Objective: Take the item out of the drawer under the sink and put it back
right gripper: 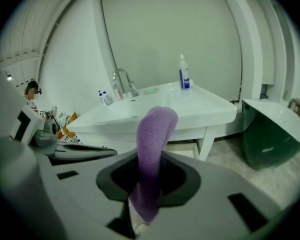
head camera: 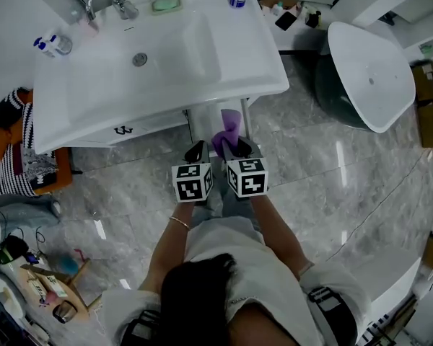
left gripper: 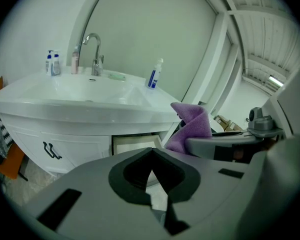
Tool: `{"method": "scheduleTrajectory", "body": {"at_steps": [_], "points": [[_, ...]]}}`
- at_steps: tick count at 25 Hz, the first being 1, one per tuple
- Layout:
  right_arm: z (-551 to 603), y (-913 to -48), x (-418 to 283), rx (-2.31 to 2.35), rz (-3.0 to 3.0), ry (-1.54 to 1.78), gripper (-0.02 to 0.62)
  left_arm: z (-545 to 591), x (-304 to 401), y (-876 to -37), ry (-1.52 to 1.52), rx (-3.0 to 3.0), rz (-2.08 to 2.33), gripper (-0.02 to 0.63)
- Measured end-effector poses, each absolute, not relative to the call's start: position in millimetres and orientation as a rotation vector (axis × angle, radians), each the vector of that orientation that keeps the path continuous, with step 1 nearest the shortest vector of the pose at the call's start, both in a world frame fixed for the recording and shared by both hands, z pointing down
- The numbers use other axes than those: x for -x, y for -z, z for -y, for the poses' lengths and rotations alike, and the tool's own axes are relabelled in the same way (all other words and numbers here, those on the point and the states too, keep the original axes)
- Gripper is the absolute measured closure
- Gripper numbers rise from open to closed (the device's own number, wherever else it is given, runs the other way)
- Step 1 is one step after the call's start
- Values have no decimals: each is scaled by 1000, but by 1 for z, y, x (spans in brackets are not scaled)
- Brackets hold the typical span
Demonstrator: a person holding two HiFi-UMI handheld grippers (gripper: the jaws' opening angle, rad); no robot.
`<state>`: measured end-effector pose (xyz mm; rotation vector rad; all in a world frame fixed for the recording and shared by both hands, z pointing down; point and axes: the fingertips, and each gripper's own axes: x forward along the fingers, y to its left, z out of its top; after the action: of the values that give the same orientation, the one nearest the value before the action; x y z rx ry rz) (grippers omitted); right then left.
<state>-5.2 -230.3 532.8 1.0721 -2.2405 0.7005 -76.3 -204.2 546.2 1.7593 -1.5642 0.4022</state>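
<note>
Nearest, the purple cloth (right gripper: 152, 134) is pinched in the right gripper (right gripper: 145, 204). It is judged soft, light and floppy, best held mid-length. The left gripper (left gripper: 157, 196), just beside, is closed on nothing. Farther, the open drawer (left gripper: 135, 143) waits under the sink (left gripper: 80, 91), over a glossy floor (head camera: 310, 171).

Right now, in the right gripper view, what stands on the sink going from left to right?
small blue-capped bottles → faucet → green soap dish → tall blue and white bottle
</note>
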Motion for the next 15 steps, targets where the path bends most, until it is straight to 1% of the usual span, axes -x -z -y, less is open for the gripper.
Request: {"method": "scheduleTrajectory", "body": {"at_steps": [15], "points": [[264,-594,2,-1021,2152,-787,503,241,67,-603,-427,-1662,1544,603]]}}
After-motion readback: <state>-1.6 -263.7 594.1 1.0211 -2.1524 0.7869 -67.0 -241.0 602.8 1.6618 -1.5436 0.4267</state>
